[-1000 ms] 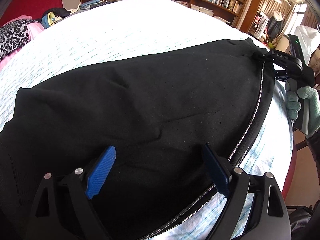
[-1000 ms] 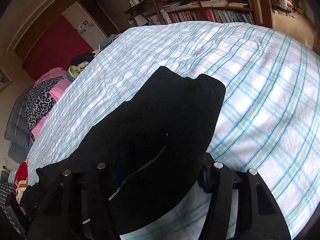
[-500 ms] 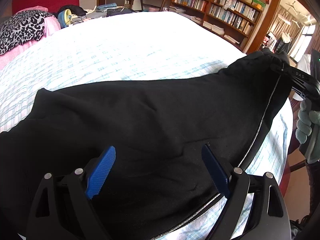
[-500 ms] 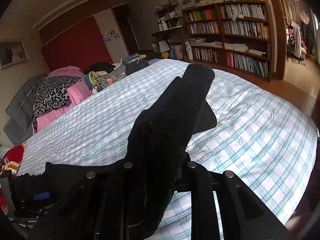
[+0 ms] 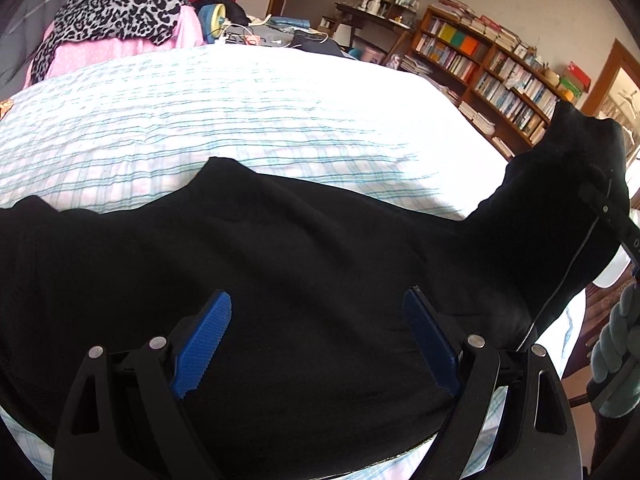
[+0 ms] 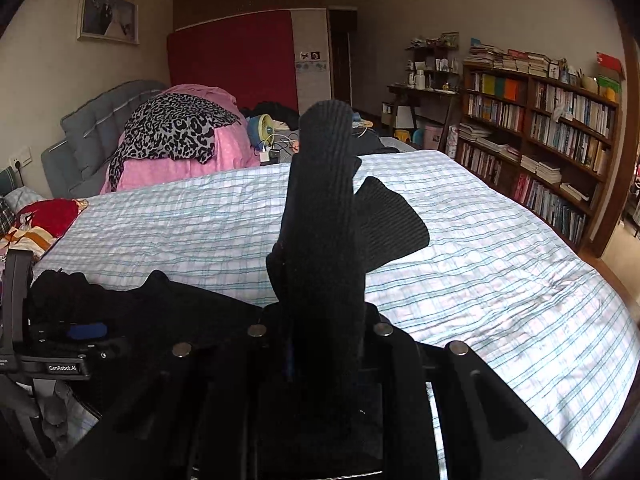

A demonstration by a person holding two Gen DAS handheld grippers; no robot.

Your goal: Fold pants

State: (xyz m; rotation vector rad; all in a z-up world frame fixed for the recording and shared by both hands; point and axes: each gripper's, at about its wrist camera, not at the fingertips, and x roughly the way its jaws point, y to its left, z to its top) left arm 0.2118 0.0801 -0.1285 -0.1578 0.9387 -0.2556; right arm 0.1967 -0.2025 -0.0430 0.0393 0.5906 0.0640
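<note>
A: We're in a bedroom: a checked bed [image 6: 500,280], a bookcase [image 6: 560,132] along the right wall, a red panel [image 6: 232,60] behind, and a leopard-print cloth [image 6: 176,132] over pink bedding at the head.

B: And the pants [image 5: 312,264] lie black across the near side of the bed, with their long axis running left to right in our left view.

A: What's changed from a second ago? Back then the leg end lay flat on the sheet. Now our right gripper [image 6: 324,340] has raised it, so the ribbed cuff [image 6: 324,168] stands almost upright in front of that camera.

B: Yes, and in the left view the right end of the pants has climbed from the bed edge up toward the bookcase.

A: Our right gripper's fingers are closed tight on the cloth just below the cuff.

B: Our left gripper [image 5: 316,340] hasn't shifted. It stays over the wide part of the pants, its blue pads [image 5: 202,344] spread well apart with nothing clamped between them.

A: So the cuff points up and toward the headboard, while the rest lies flat.

B: We also see the gloved hand [image 5: 616,364] at the right edge.
</note>
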